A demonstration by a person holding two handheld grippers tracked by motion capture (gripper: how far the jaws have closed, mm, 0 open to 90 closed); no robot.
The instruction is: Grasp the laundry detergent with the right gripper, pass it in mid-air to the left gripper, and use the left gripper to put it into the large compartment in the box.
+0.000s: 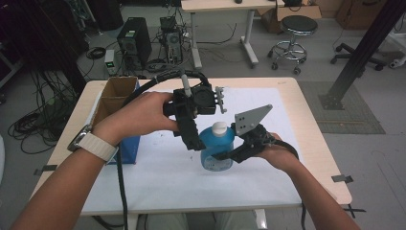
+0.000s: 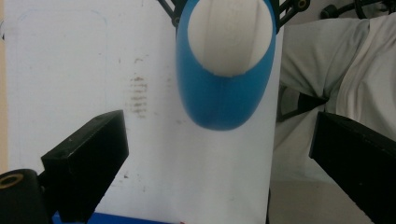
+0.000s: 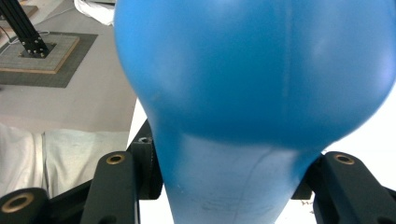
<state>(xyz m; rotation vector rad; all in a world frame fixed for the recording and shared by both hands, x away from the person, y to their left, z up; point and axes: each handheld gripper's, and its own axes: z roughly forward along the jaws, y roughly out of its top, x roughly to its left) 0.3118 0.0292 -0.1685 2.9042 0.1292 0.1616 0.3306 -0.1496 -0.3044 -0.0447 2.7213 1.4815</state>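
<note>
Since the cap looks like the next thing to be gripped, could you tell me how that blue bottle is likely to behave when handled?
The blue bottle looks like smooth, glossy plastic, so it may slip. The right gripper clamps its narrower part, which probably steadies it. Its body is rounded, so it might roll if laid down. The white cap sits beyond the open left gripper; pushing that high could tip it.

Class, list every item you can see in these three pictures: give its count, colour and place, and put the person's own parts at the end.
Bottle: one, blue, mid-table, clamped in the right gripper.
Cap: one, white, on the bottle.
Cardboard box: one, brown, open, table's left edge.
Table: one, light wood with a white sheet.
Stool: one, black seat, floor beyond the table.
Left gripper: one, black, jaws apart, above the cap.
Right gripper: one, black, around the bottle.
Watch: one, white strap, left wrist.
</note>
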